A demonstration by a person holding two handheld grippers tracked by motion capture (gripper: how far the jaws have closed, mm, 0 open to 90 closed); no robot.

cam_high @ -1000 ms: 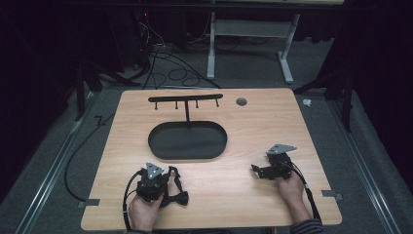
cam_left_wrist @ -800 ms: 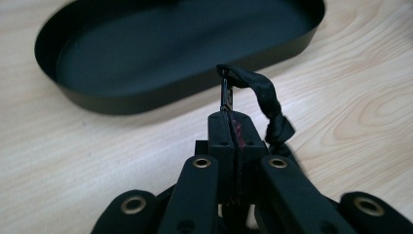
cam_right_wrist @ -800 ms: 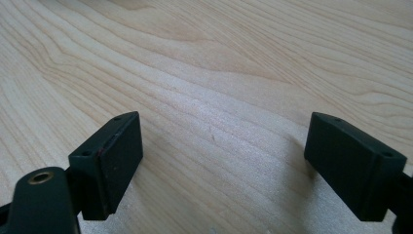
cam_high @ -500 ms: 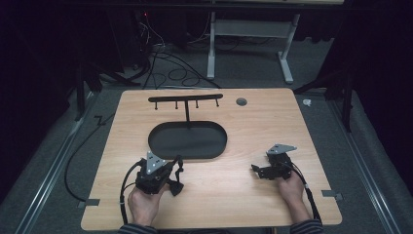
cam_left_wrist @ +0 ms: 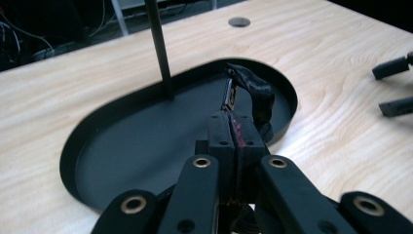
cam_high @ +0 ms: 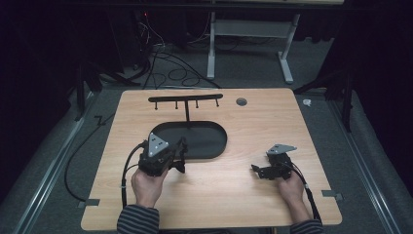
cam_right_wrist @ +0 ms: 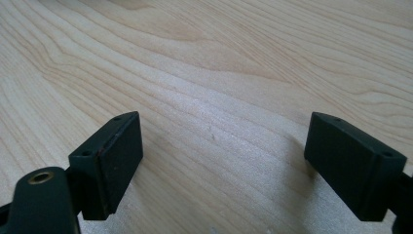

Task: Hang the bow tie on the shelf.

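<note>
My left gripper is shut on a small thin item with a black strap and hangs above the near left rim of the black oval tray. In the left gripper view the jaws press together at my left gripper, and the strap loops up over the tray. A thin post rises from the tray to a bar with several hooks. My right gripper rests low on the table at the right. Its jaws are open over bare wood, as my right gripper shows.
The wooden table has a round grey cable hole at the back. My right gripper's jaws reach in at the edge of the left gripper view. Dark floor with cables and a white desk frame lie beyond the table.
My left gripper has risen from the table and moved toward the tray, carrying the strapped item with it. The right gripper has stayed where it was.
</note>
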